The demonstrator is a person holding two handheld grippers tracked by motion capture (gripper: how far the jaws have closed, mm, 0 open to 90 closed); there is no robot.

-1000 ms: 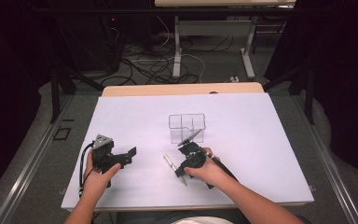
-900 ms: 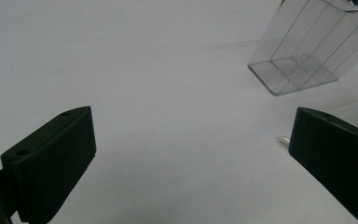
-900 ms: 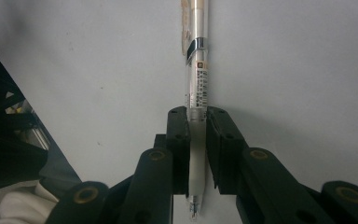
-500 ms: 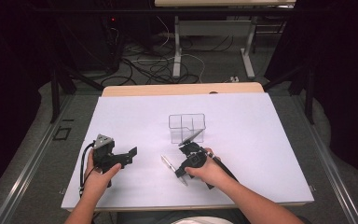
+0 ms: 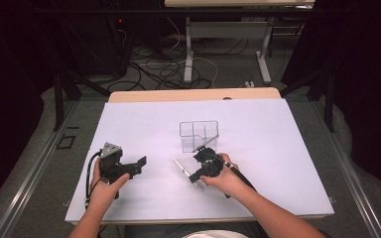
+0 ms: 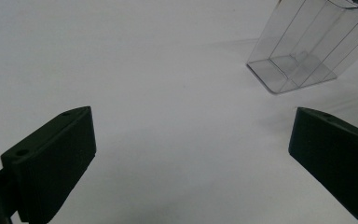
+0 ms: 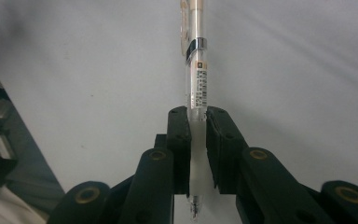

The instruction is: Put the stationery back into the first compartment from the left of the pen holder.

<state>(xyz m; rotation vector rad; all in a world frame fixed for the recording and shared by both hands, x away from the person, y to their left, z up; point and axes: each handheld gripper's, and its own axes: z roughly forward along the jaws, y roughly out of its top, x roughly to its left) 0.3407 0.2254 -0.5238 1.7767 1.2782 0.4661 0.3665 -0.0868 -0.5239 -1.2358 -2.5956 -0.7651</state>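
- The right tool (image 5: 197, 166) is pinching a clear pen (image 7: 196, 70) between its jaws, just above the white worktop (image 5: 278, 148).
- In the high view the pen (image 5: 182, 167) juts toward the left from the tool, just in front of a clear plastic holder (image 5: 199, 135).
- The left tool (image 5: 140, 162) hangs over the worktop well apart from the holder (image 6: 303, 46), its jaws spread wide with nothing between them.

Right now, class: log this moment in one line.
right gripper: shut on pen | left gripper: open, idle | organizer: upright on table
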